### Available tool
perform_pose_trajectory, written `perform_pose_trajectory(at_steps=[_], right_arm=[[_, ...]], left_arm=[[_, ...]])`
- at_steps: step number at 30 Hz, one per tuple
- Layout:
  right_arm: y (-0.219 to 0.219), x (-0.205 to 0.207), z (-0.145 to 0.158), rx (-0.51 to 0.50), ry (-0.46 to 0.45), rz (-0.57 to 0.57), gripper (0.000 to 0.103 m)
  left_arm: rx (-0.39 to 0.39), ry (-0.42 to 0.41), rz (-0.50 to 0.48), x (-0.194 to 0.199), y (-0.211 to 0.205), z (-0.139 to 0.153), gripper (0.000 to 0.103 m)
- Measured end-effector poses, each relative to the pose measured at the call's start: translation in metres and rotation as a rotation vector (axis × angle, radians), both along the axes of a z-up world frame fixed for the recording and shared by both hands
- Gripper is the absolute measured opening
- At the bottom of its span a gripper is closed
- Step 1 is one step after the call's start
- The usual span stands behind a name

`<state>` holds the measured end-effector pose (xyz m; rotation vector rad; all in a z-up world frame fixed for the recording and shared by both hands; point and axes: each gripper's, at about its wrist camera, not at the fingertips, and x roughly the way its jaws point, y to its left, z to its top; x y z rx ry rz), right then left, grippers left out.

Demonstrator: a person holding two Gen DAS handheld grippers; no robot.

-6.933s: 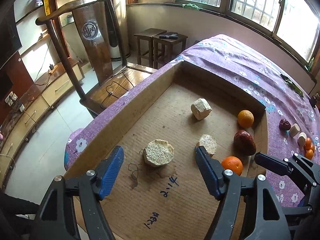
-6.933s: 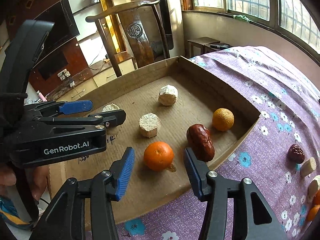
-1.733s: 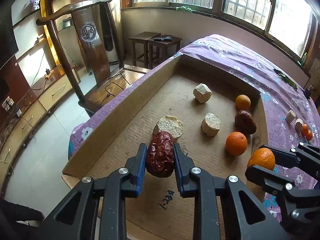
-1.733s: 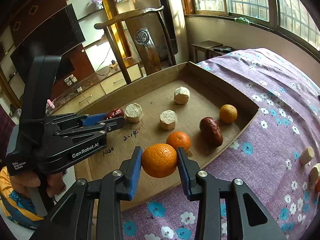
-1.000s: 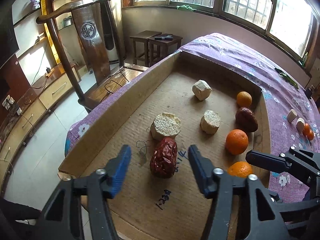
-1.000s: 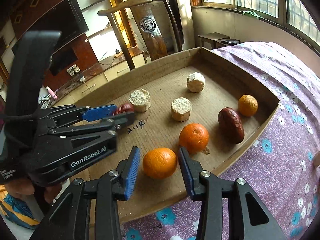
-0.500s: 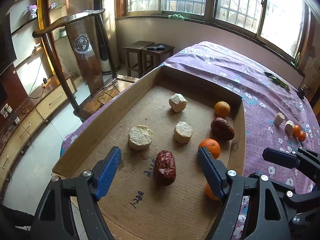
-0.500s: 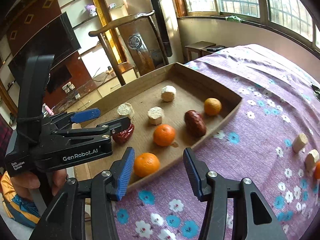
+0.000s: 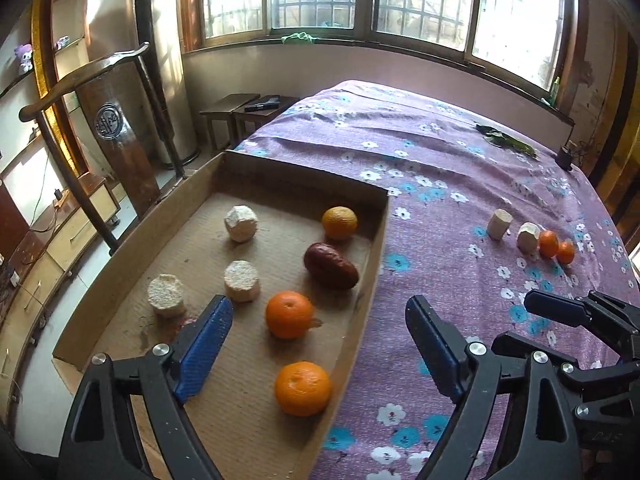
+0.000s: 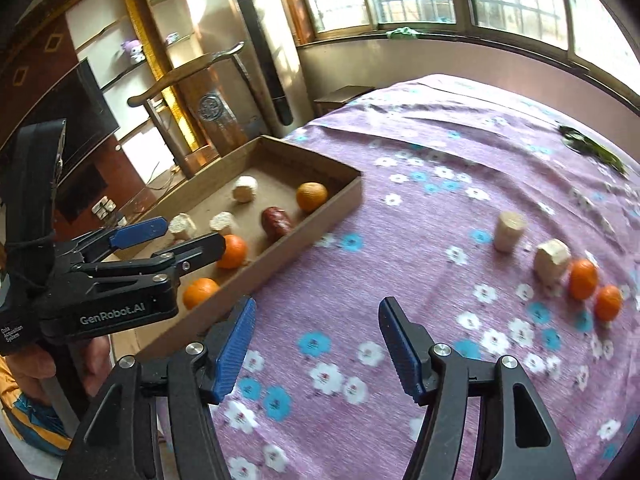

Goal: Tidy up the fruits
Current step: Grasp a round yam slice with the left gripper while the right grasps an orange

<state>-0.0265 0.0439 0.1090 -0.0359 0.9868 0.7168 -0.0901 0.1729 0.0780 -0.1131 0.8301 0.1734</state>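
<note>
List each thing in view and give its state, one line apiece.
Left hand-held gripper: open, empty, jaws just widened.
Right hand-held gripper: open, empty, jaws just widened.
Cardboard tray: open-topped, holding fruit and pale chunks.
Nearest orange: resting in tray.
Red date: lying in tray.
Two small oranges: loose on the purple cloth, outside tray.

Left gripper (image 9: 320, 344), jaws just widening and empty, hovers over cardboard tray (image 9: 372, 264) edge.
</note>
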Motion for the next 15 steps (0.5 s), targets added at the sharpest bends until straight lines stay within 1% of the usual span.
perform_pose_trajectory(at_steps=[5,10,15], right_arm=[[-0.045,0.005,-0.004,-0.019,0.009,-0.088,0.070],[-0.095,0.016,-0.011,-0.046,0.025,-0.189,0.070],[-0.135,0.031,-0.016,-0.054,0.036,-0.275,0.070]], left_arm=[[-0.013,0.018,-0.084,0.020,-0.037,-0.002,0.088],[-0.036,0.060,-0.168,0.048,-0.074,-0.010,0.088],[-0.063,0.103,-0.201,0.080,-0.102,-0.022,0.088]])
